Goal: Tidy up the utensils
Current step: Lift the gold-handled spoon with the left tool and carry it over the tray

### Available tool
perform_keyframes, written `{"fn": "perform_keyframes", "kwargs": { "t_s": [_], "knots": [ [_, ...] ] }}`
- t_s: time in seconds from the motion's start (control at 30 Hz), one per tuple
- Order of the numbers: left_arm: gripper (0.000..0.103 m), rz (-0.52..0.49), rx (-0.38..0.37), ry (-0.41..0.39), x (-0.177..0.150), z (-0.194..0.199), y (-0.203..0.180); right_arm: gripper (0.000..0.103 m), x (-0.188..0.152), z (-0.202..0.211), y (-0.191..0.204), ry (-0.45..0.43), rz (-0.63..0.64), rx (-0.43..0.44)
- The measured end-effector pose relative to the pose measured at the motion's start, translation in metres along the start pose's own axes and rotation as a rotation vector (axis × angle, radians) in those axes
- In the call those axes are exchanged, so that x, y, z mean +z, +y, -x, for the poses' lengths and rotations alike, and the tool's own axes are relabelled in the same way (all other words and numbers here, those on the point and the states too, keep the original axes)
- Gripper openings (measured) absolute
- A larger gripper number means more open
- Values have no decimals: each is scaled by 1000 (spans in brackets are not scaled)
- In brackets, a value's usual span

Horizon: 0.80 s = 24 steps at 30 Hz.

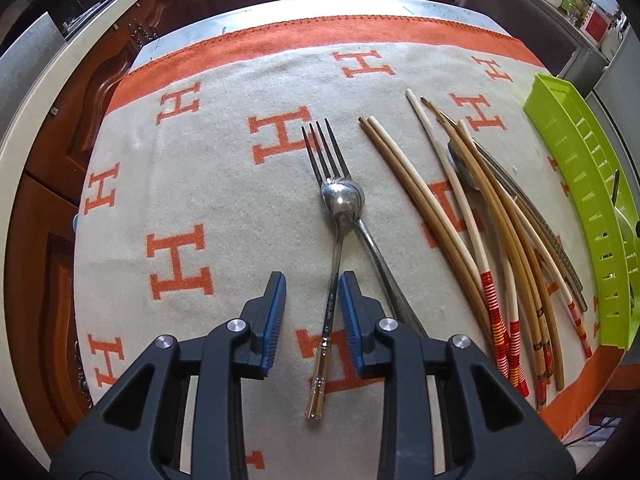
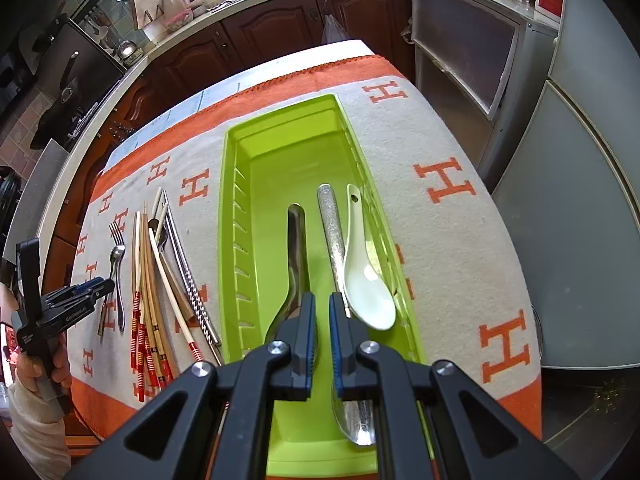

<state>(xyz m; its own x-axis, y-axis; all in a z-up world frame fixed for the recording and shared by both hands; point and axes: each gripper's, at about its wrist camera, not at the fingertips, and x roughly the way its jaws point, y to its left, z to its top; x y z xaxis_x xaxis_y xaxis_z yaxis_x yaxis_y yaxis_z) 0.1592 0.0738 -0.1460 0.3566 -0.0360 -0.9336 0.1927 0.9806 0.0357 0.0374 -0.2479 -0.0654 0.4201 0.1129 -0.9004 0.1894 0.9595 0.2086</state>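
Observation:
A silver spoon [image 1: 335, 240] lies on the H-patterned cloth, its bowl over a fork [image 1: 326, 148]. My left gripper [image 1: 313, 294] is open, its blue pads either side of the spoon's handle, not closed on it. Several chopsticks [image 1: 472, 232] lie to the right. My right gripper [image 2: 322, 316] hovers over the green tray [image 2: 280, 148], jaws narrowly apart and empty. In the tray lie a white ceramic spoon [image 2: 366, 276], a textured metal spoon [image 2: 334, 236] and a dark-handled utensil [image 2: 298, 248]. The left gripper also shows in the right wrist view [image 2: 102, 286].
The cloth [image 1: 200, 184] covers the table. The green tray [image 1: 576, 184] stands at the right edge in the left wrist view. Wooden cabinets [image 2: 260, 36] and a counter ring the table; a grey cabinet [image 2: 560, 184] stands at right.

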Motion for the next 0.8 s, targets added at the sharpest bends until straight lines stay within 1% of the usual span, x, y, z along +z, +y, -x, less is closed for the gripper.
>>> {"fn": "perform_keyframes", "kwargs": {
  "t_s": [0.2,0.3,0.37,0.43,0.53,0.67,0.8],
  "knots": [
    [25,-39,22,-72,5,-3,-10,7,-2,-2,2,8,-8,13],
    [11,-25,-19,-83,8,-5,-10,7,-3,-2,3,6,-12,20],
    [3,-22,-19,-91,8,-5,-12,7,-4,-1,3,4,-15,25],
    [2,-10,-20,-96,7,-4,-11,7,-4,0,3,3,-18,29],
    [1,51,-49,-86,4,-1,-4,7,-5,2,3,-3,-21,34],
    [1,106,-110,-98,-5,17,4,7,-5,4,3,-5,-22,44],
    [1,131,-172,-108,-14,43,0,7,-7,7,4,-10,-24,57]
  ]
}}
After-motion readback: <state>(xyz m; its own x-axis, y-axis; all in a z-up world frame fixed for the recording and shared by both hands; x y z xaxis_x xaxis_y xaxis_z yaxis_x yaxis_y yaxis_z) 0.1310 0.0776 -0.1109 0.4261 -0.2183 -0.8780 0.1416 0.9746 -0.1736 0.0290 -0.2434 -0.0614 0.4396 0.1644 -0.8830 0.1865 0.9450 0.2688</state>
